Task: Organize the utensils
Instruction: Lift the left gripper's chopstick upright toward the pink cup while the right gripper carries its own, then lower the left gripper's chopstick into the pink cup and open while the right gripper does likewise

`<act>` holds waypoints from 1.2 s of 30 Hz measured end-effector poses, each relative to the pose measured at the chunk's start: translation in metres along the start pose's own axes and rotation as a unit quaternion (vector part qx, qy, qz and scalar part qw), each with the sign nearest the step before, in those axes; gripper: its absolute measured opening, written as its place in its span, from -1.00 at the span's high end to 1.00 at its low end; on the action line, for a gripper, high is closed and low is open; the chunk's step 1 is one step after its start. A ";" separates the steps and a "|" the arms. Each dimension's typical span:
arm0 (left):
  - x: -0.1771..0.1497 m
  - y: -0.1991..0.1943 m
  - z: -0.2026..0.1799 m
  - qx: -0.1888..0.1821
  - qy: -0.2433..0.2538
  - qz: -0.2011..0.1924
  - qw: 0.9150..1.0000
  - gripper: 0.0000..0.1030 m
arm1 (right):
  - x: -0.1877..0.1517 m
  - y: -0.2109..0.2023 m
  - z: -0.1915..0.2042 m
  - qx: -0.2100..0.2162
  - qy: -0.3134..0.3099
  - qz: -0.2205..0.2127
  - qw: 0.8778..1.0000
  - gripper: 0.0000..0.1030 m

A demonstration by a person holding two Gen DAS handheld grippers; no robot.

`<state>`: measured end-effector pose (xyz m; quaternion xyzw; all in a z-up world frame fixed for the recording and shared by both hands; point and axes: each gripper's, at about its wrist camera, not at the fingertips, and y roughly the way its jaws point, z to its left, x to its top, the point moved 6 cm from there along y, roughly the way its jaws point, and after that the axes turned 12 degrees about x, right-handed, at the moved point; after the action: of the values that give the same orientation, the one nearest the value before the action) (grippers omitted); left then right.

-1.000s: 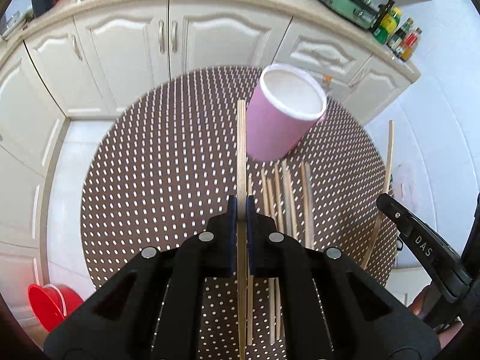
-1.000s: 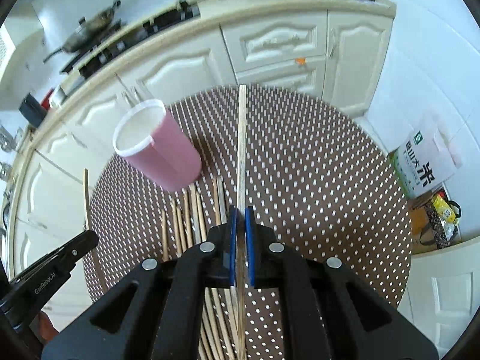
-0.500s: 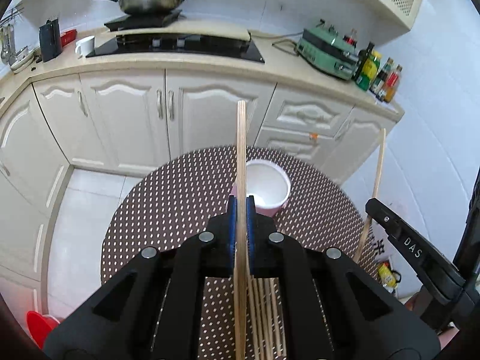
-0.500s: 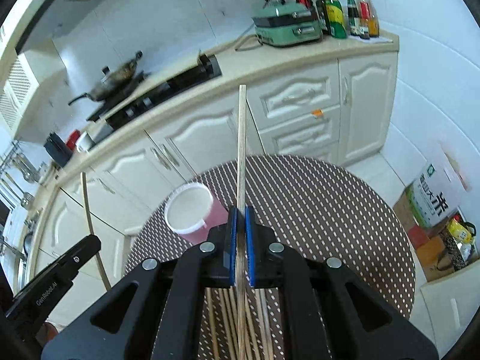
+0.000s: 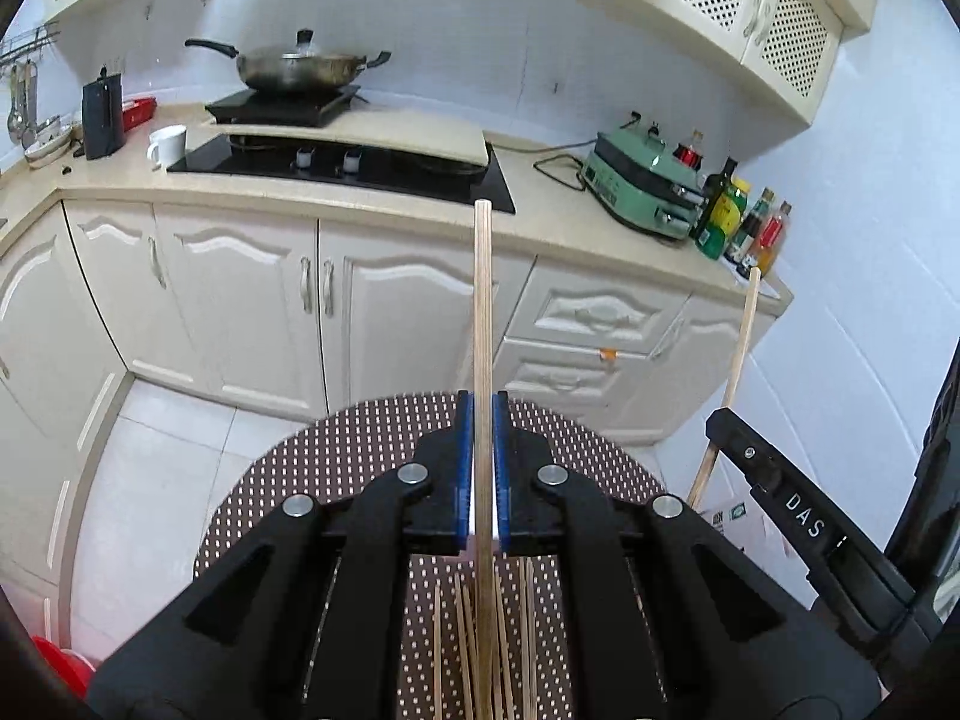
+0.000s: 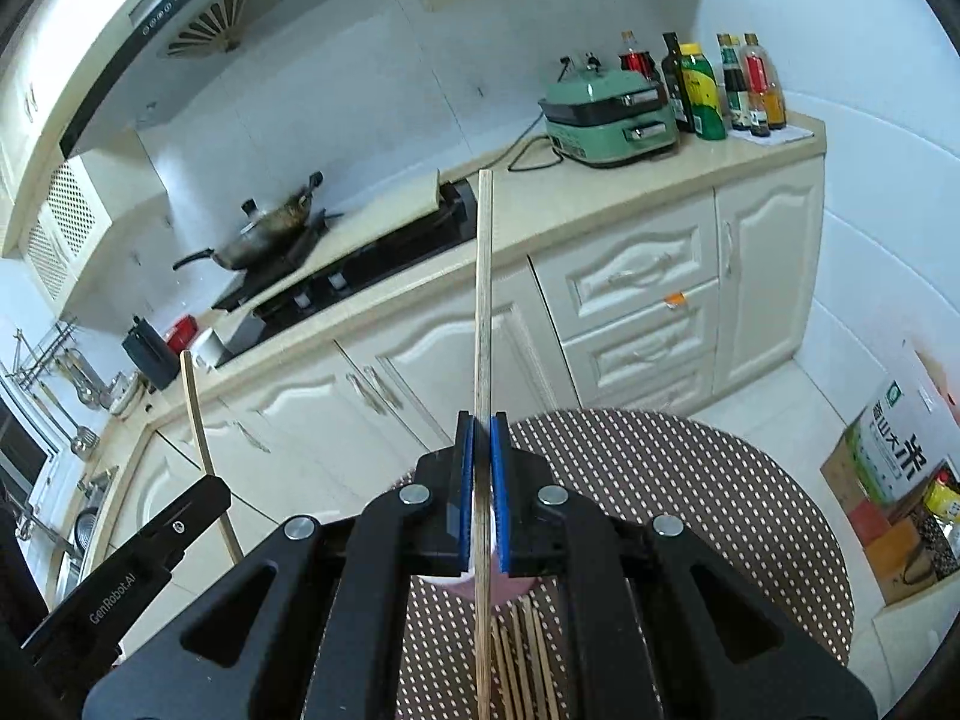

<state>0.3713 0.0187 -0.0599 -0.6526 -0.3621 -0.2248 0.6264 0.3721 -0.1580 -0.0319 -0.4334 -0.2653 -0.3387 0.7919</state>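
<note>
My left gripper (image 5: 483, 420) is shut on a wooden chopstick (image 5: 483, 300) that points up and forward, high above the table. My right gripper (image 6: 482, 426) is shut on another wooden chopstick (image 6: 483, 288), also raised. Several loose chopsticks (image 5: 474, 642) lie on the brown dotted round table (image 5: 336, 468) below; they also show in the right wrist view (image 6: 528, 648). The pink cup (image 6: 510, 587) is mostly hidden behind my right gripper's jaws. The right gripper with its chopstick (image 5: 735, 360) shows at the right of the left wrist view; the left gripper's chopstick (image 6: 204, 444) shows at the left of the right wrist view.
White kitchen cabinets (image 5: 240, 288) and a counter with a hob (image 5: 360, 162), a wok (image 5: 294, 66), a green appliance (image 5: 642, 186) and bottles (image 5: 744, 222) stand beyond the table. A cardboard box (image 6: 888, 468) sits on the floor at right. A red basin (image 5: 60, 666) is at lower left.
Both grippers have risen and tilted up with their chopsticks. The table and pink cup have dropped low in both views; the cup is now hidden in the left wrist view.
</note>
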 end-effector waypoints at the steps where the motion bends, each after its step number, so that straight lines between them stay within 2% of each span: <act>1: 0.004 0.001 -0.001 -0.001 -0.002 -0.002 1.000 0.88 | 0.004 0.002 0.002 0.001 -0.001 -0.003 1.000 0.91; 10: 0.034 0.018 -0.009 -0.005 -0.015 -0.022 1.000 0.87 | 0.030 0.021 0.006 0.013 0.004 -0.030 0.999 0.91; 24: 0.068 0.066 -0.028 -0.015 -0.019 -0.053 0.998 0.87 | 0.045 0.069 -0.010 0.018 0.019 -0.026 0.999 0.91; 36: 0.045 0.131 -0.026 -0.010 -0.010 -0.007 1.000 0.87 | 0.022 0.115 -0.021 0.015 0.014 0.011 1.000 0.91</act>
<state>0.5032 0.0078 -0.1093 -0.6585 -0.3705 -0.2261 0.6148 0.4766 -0.1375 -0.0851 -0.4194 -0.2542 -0.3318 0.8058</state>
